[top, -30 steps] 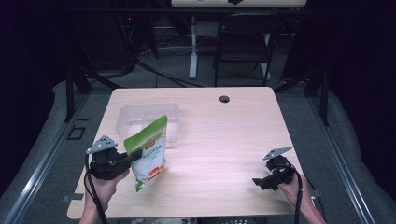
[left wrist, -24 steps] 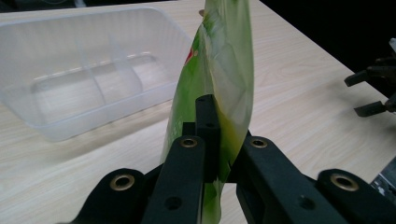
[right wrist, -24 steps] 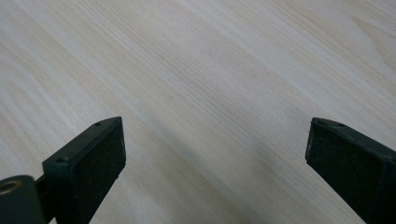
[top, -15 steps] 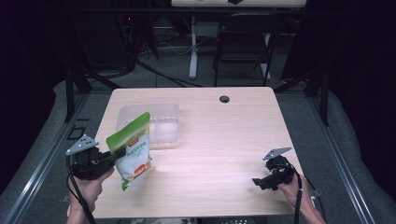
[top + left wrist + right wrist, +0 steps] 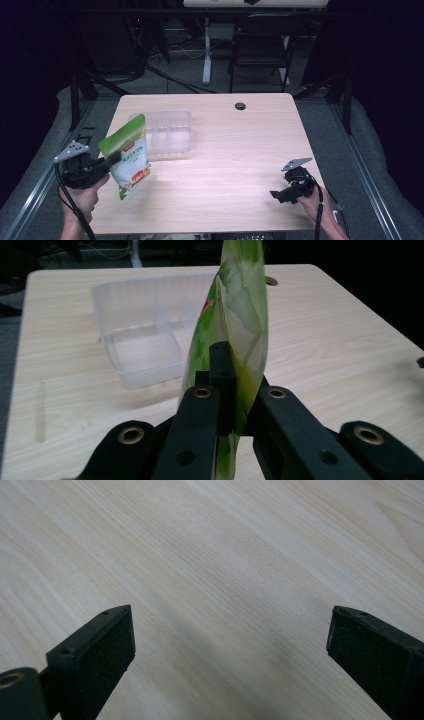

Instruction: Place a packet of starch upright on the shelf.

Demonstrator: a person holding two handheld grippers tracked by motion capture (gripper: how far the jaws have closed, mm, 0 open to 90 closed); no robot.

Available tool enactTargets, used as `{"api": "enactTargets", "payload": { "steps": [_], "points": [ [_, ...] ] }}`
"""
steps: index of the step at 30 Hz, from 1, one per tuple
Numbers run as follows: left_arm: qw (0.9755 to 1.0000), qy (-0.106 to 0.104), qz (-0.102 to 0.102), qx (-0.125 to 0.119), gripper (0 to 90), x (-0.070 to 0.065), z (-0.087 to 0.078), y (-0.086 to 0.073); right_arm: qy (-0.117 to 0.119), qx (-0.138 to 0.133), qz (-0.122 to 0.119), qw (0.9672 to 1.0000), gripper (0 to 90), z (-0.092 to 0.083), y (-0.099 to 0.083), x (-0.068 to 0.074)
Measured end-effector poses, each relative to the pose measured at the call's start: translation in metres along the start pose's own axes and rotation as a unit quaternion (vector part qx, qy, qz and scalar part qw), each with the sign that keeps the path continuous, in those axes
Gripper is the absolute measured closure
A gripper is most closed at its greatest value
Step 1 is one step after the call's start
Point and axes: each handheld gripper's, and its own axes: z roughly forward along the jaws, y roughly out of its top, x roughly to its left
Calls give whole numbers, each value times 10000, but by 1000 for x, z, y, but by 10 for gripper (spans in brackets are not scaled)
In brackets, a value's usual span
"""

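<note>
Peering at the pouch (image 5: 127, 157) from above, its printed label was too small and dim to read, and the lower edge of the left gripper (image 5: 102, 167) merged with the dark hand (image 5: 82, 197) beneath it. From the left gripper view, the pouch (image 5: 235, 330) ran off the top of the frame and blocked part of the clear plastic container (image 5: 145, 335) behind it. From the right gripper view, both pads (image 5: 107, 647) were cut off by the bottom and right edges.

Compared with 1 second ago, the left gripper and pouch had shifted toward 9 o'clock on the table (image 5: 225, 150), so the gripper now sat at the table's left edge, and the pouch no longer overlapped the clear plastic container (image 5: 167, 131) as much. The right gripper (image 5: 282, 192) had stayed where it was, near the 5 o'clock corner.

The left gripper's 2 jaws were pinched tight on the pouch's lower half, holding it upright and slightly tilted above the wood, at 7 o'clock from the container. The right gripper's 2 jaws stood spread wide apart over bare table (image 5: 225, 555), gripping nothing, with its hand (image 5: 317, 205) resting at the table edge.
</note>
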Motion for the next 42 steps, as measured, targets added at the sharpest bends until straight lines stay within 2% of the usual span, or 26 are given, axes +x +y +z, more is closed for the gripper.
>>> {"api": "enactTargets", "payload": {
  "steps": [8,11,15,16,17,20,25,35,42],
  "points": [
    [9997,155,-67,-188,899,10,-3,9,9,12,-3,10000,47,0,0,1],
    [9991,283,-100,-292,899,16,-2,14,30,-2,24,10000,48,0,0,1],
    [9989,296,-147,-329,898,21,0,18,16,-75,13,10000,49,0,0,1],
    [9988,316,-140,-344,899,21,1,20,-51,-15,3,10000,49,0,0,1],
    [9987,330,-149,-363,898,22,1,21,16,-30,39,10000,49,0,0,1],
    [9982,330,-219,-458,898,24,4,25,-9,27,-5,10000,49,0,0,1],
    [9979,331,-236,-495,898,25,8,31,0,43,-16,10000,49,0,0,1],
    [9976,366,-100,-582,897,21,14,51,6,7,-28,10000,49,1,0,0],
    [9975,366,-100,-594,898,21,22,59,4,33,-23,10000,50,0,0,0]
  ]
}}
